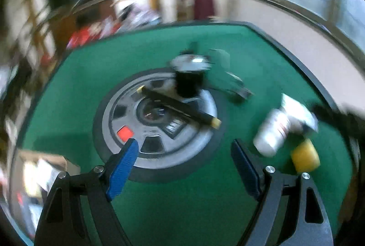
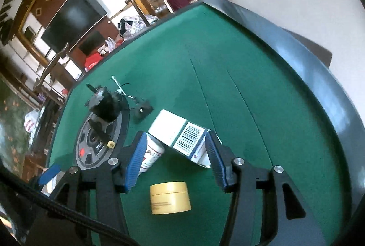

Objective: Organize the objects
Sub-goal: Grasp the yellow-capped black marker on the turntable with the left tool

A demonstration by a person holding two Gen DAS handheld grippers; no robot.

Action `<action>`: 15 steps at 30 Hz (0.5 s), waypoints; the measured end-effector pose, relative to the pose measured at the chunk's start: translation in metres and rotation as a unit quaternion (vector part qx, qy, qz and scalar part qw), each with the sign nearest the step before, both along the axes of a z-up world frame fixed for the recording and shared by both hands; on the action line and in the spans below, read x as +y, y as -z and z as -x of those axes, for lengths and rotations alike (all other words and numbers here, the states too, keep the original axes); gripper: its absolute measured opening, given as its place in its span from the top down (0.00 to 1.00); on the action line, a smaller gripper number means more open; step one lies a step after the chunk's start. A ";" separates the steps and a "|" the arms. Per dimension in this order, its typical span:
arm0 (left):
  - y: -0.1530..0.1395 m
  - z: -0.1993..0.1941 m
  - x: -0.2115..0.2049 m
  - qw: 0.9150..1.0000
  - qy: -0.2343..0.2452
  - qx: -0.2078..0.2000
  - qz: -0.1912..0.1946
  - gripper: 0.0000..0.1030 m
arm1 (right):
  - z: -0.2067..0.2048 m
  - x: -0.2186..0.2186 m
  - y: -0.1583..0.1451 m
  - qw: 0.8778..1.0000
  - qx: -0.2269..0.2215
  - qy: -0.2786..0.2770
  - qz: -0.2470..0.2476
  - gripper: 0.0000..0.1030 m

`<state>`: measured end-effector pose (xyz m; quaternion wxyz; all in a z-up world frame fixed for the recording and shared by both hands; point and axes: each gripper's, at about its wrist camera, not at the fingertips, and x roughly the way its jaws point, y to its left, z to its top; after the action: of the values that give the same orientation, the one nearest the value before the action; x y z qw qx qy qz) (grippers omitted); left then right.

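- At lower centre of the right wrist view, the yellow jar (image 2: 170, 198) stands upright on the green felt table (image 2: 239, 77), just under the span between the right gripper (image 2: 175, 161)'s two blue pads, which are spread wide with nothing between them.
- Just above the jar in that frame, the white box with a barcode (image 2: 180, 134) lies flat, its long axis running from upper left to lower right; its lower right end is close to the right-hand finger, touching or not I cannot tell.
- A white bottle (image 2: 151, 154) lies tipped beside the left-hand pad, partly hidden behind it.
- By my reading the right gripper is the nearer tool to jar, box and bottle; the jar looks the likeliest next pick.
- In the blurred left wrist view, the left gripper (image 1: 184, 164) is also wide open and empty, poised over the round grey disc (image 1: 157, 123) at frame centre.
- A black pen with yellow ends (image 1: 179, 107) lies across that disc, running upper left to lower right.
- The jar and bottle sit at the lower right of this view, outside the left gripper's right-hand finger.
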<state>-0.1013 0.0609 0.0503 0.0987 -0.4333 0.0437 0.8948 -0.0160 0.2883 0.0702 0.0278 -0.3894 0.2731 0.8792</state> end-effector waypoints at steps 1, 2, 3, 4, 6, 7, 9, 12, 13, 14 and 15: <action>0.005 0.014 -0.007 0.999 -0.027 -0.021 -0.026 0.24 | -0.001 0.000 -0.001 1.000 -0.001 0.000 -0.002 0.50; 0.009 0.022 -0.009 0.998 -0.040 -0.033 -0.034 0.24 | 0.001 0.000 0.001 1.000 -0.001 -0.001 -0.003 0.50; 0.014 0.031 -0.011 0.997 -0.056 -0.042 -0.033 0.24 | 0.001 -0.001 0.001 1.000 -0.002 -0.003 -0.004 0.50; 0.018 0.038 -0.012 0.996 -0.074 -0.043 -0.026 0.24 | 0.003 -0.002 0.002 1.000 -0.003 -0.004 -0.003 0.50; 0.024 0.049 -0.012 0.995 -0.095 -0.035 -0.010 0.24 | 0.004 -0.001 0.005 1.000 -0.007 -0.009 0.001 0.50; 0.026 0.055 -0.008 0.994 -0.101 -0.028 0.006 0.24 | 0.004 -0.002 0.005 1.000 -0.008 -0.011 0.003 0.50; 0.029 0.063 -0.002 0.994 -0.105 -0.018 0.024 0.24 | 0.005 -0.003 0.006 1.000 -0.008 -0.012 0.004 0.50; 0.037 0.071 0.011 0.994 -0.094 -0.010 0.047 0.24 | 0.003 -0.004 0.003 1.000 -0.001 -0.008 -0.004 0.50; 0.040 0.071 0.016 0.995 -0.087 -0.008 0.054 0.24 | 0.002 -0.003 0.002 1.000 0.004 -0.005 -0.007 0.50; 0.043 0.072 0.017 0.995 -0.082 -0.016 0.059 0.27 | 0.001 -0.003 0.001 1.000 0.007 -0.003 -0.009 0.50; 0.046 0.071 0.017 0.996 -0.073 -0.025 0.050 0.40 | 0.001 -0.003 -0.001 1.000 0.012 -0.002 -0.010 0.50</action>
<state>-0.1720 0.0778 0.0040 0.0120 -0.4623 0.0541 0.8850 -0.0171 0.2851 0.0710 0.0268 -0.3793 0.2638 0.8865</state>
